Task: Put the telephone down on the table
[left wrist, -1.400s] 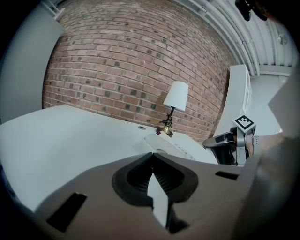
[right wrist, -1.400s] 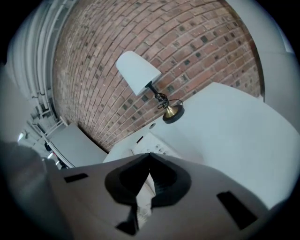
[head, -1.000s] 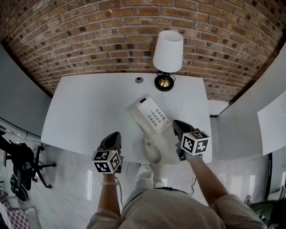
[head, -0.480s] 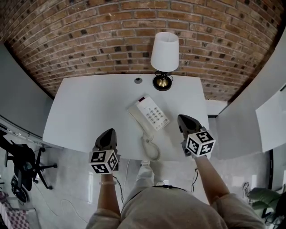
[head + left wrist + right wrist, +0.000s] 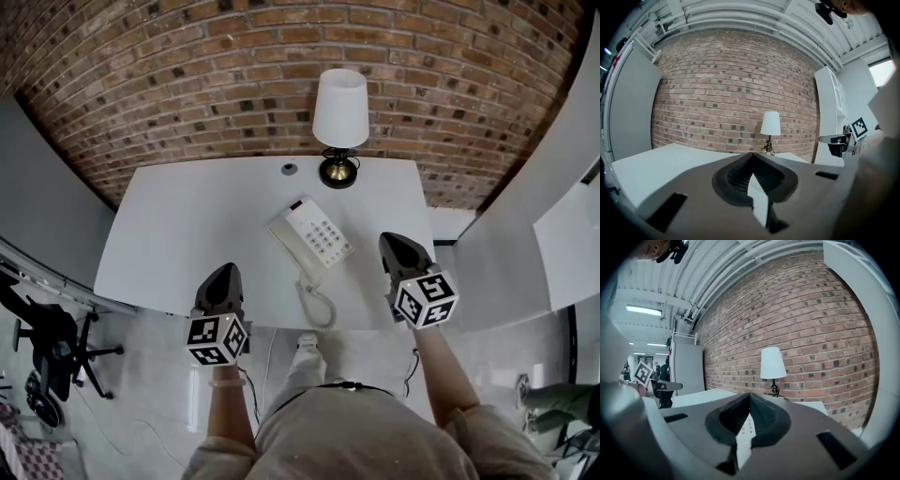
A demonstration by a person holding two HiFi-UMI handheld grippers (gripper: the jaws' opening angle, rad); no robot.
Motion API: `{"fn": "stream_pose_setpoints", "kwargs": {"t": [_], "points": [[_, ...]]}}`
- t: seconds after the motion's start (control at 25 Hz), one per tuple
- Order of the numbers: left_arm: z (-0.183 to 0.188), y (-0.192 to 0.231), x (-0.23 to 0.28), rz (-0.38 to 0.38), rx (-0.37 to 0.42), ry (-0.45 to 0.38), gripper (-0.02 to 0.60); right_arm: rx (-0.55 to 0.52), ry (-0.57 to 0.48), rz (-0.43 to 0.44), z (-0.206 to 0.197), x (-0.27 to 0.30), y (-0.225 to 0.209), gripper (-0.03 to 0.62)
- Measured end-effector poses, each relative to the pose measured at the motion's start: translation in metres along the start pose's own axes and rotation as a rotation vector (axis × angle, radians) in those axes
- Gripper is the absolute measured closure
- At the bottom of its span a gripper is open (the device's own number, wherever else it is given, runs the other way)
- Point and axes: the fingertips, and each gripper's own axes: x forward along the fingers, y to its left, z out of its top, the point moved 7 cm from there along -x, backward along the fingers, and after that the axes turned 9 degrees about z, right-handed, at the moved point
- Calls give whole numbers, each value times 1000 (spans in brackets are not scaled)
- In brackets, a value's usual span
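Note:
A white telephone [image 5: 311,235] lies flat on the white table [image 5: 178,234], handset on its cradle, its coiled cord [image 5: 317,305] looping toward the table's near edge. My left gripper [image 5: 223,277] hovers at the near edge, left of the cord, jaws shut and empty. Right of the telephone, my right gripper [image 5: 400,247] is also shut with nothing in it. Neither touches the telephone. In the right gripper view [image 5: 749,401] a sliver of the keypad [image 5: 746,425] shows through the jaw notch. The left gripper view [image 5: 752,159] shows only table through its notch.
A table lamp [image 5: 339,117] with a white shade stands at the table's back edge against the brick wall. A small grey round disc [image 5: 290,169] sits left of it. White cabinets [image 5: 553,225] flank the right side, a black chair [image 5: 47,342] the left floor.
Both grippers have risen and drawn back from the telephone, the right one moving rightward and rolling. The telephone stays where it lies on the table.

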Motion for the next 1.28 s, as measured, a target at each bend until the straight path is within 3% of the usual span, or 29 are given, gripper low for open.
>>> {"fn": "stream_pose_setpoints", "kwargs": {"t": [0.72, 1.28], "points": [[12, -7, -39, 23, -23, -81, 577, -34, -63, -4, 7, -38, 13, 591], [26, -16, -59, 37, 42, -189, 577, -59, -96, 8, 9, -52, 19, 591]]}}
